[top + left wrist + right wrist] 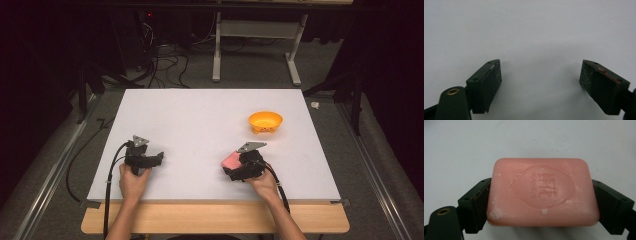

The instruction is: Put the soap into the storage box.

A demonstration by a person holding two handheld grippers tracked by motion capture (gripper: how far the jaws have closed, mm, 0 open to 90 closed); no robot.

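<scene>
A pink bar of soap (542, 191) with an embossed oval stamp lies between the jaws of my right gripper (541, 202), which press against both of its short ends. In the high view that soap (231, 160) sits near the front of the white table (200, 115), at the tip of the right gripper (235, 167). My left gripper (159, 157) rests at the front left of the table; its own view shows the left gripper (540, 77) open wide over bare table. An orange bowl (265, 121) stands toward the back right.
Beyond the table lie grey carpet, loose black cables (165, 62) and a white stand's legs (255, 47). A wooden edge (215, 220) runs along the table's near side. Metal rails flank both sides.
</scene>
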